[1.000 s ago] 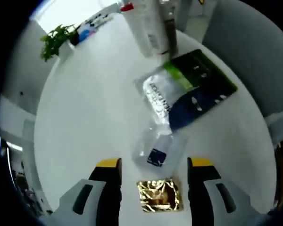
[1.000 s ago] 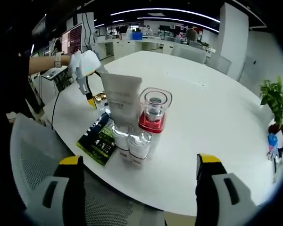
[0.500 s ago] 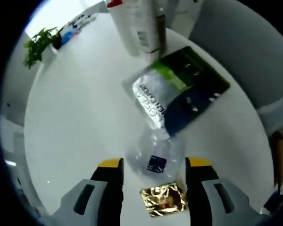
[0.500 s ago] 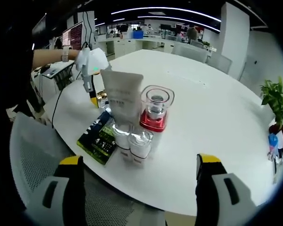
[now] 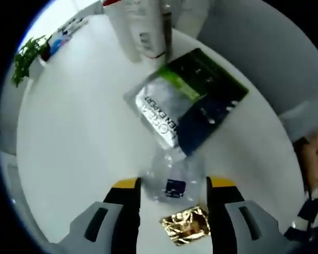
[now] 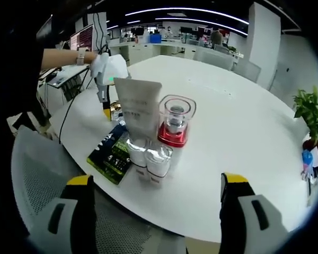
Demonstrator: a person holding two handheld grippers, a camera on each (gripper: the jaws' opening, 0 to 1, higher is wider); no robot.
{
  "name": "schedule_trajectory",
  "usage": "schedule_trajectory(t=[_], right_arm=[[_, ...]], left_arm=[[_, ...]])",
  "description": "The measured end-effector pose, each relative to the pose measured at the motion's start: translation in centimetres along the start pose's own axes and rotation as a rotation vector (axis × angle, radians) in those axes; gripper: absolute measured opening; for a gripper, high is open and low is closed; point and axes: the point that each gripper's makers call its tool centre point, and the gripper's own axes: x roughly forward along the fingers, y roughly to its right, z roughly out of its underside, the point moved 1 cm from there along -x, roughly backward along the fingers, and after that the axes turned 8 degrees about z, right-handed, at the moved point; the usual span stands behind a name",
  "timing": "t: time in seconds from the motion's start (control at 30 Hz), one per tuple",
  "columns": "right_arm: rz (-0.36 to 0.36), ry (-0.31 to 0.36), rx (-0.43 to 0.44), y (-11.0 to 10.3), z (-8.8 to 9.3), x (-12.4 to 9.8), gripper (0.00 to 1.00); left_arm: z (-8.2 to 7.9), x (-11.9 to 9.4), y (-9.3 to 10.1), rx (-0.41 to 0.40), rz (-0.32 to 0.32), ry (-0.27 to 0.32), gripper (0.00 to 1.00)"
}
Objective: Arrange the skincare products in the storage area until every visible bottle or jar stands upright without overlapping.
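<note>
L gripper (image 5: 169, 185): my jaws open over a clear sachet (image 5: 172, 180), gold sachet (image 5: 186, 225) between them on the white worktop (image 5: 79, 137) | R gripper (image 6: 153, 182): jaws open, holding nothing | one upright tube (image 6: 138, 108), one red-based jar (image 6: 175, 124), two small white bottles (image 6: 148, 156), green-blue packets (image 6: 111, 153) lying flat beside them

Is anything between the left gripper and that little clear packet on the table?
Nothing visible. The left gripper is open with the clear packet lying right between its jaw tips; a gold foil sachet also lies between the jaws, nearer the camera.
</note>
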Motion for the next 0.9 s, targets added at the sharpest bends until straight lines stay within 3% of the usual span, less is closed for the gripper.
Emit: schedule_trajectory(t=[0.27, 0.37, 0.5, 0.6, 0.77, 0.9], right_arm=[[-0.009, 0.003, -0.012, -0.1, -0.2, 0.1, 0.99], [-0.009, 0.004, -0.016, -0.1, -0.3, 0.2, 0.99], [-0.005, 0.005, -0.012, 0.0, -0.2, 0.1, 0.99], [-0.004, 0.003, -0.011, 0.0, 0.0, 0.0, 0.99], [-0.002, 0.005, -0.011, 0.0, 0.0, -0.1, 0.99], [-0.004, 0.010, -0.014, -0.2, -0.1, -0.2, 0.99]], left_arm=[[-0.1, -0.1, 0.1, 0.000, 0.002, -0.016, 0.46], [-0.3, -0.2, -0.1, -0.047, -0.008, -0.003, 0.37], [-0.4, -0.1, 0.1, -0.038, -0.004, -0.023, 0.36], [-0.3, -0.1, 0.8, -0.038, 0.021, -0.032, 0.36], [-0.2, -0.3, 2.1, -0.129, 0.064, 0.026, 0.36], [-0.2, -0.2, 3.3, -0.123, 0.075, -0.010, 0.36]])
